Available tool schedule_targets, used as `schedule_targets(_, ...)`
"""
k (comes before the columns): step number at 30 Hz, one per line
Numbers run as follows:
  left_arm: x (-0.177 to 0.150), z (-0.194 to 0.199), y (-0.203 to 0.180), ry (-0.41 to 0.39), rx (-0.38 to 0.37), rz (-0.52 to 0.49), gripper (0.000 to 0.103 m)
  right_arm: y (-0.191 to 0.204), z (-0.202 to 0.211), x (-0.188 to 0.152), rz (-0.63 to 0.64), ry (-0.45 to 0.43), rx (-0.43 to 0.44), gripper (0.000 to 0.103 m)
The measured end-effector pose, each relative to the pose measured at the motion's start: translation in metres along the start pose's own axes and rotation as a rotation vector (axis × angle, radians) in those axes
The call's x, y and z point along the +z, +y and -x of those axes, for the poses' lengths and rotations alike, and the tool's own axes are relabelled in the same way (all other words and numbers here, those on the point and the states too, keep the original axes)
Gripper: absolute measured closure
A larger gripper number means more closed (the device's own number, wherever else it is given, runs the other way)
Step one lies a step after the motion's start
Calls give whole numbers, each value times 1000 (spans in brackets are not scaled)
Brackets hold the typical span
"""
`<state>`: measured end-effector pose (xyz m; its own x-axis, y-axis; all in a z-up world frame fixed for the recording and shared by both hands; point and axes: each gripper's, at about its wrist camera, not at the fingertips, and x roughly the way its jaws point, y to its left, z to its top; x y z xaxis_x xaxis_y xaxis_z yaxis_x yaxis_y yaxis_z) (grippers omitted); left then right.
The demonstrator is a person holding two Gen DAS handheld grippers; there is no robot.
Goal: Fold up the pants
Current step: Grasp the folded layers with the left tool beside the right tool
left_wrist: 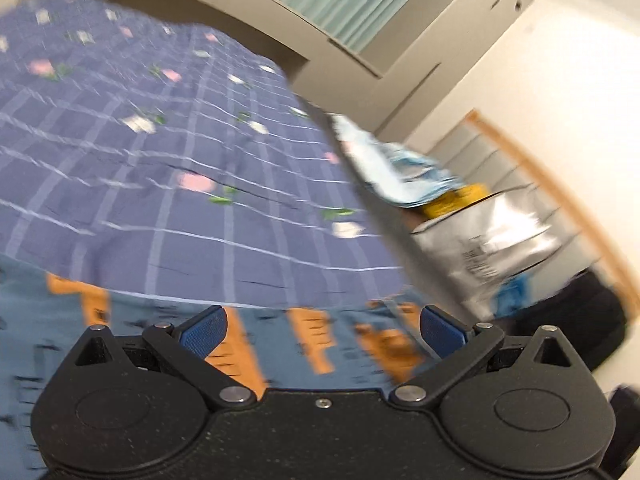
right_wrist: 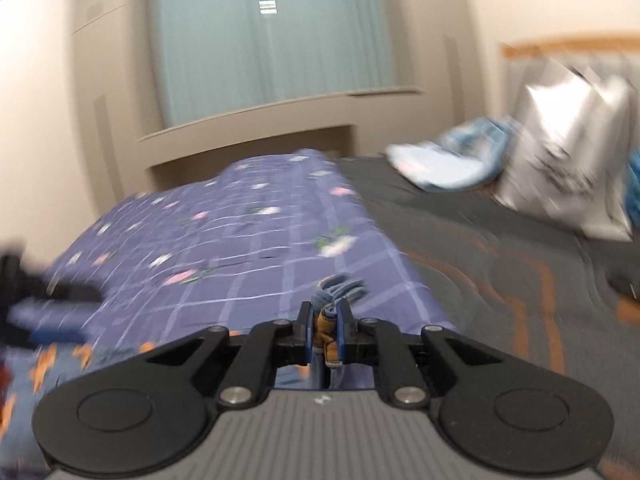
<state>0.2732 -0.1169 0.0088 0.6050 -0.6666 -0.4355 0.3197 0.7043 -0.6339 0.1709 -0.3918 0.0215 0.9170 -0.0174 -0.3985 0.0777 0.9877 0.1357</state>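
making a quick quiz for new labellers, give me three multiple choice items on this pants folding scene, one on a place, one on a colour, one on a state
1. Where does the silver bag stand?
A. at the far right of the bed
B. on the checked cover
C. between the left claw's fingers

2. What colour are the markings on the blue pants?
A. green
B. orange
C. white

3. What state is the right claw in?
A. wide open and empty
B. pinching a bunch of pants fabric
C. shut on the silver bag

Answers:
1 A, the right wrist view shows it past the purple checked cover, on the grey bedding.
2 B, orange patches show under the left claw.
3 B, blue and orange cloth sits squeezed between its pads.
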Motion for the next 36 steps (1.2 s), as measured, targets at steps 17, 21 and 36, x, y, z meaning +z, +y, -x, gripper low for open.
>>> schedule_targets(17, -41, -22, 50, 138, -33, 188, 55, 135, 10, -64, 366, 186, 293, 91)
schedule_targets(21, -41, -28, 50, 147, 33, 161, 69, 132, 4, -67, 339, 200, 287, 91)
schedule_targets(36, -31, -8, 38, 92, 72, 146, 93, 133, 13, -58, 324, 167, 272, 90)
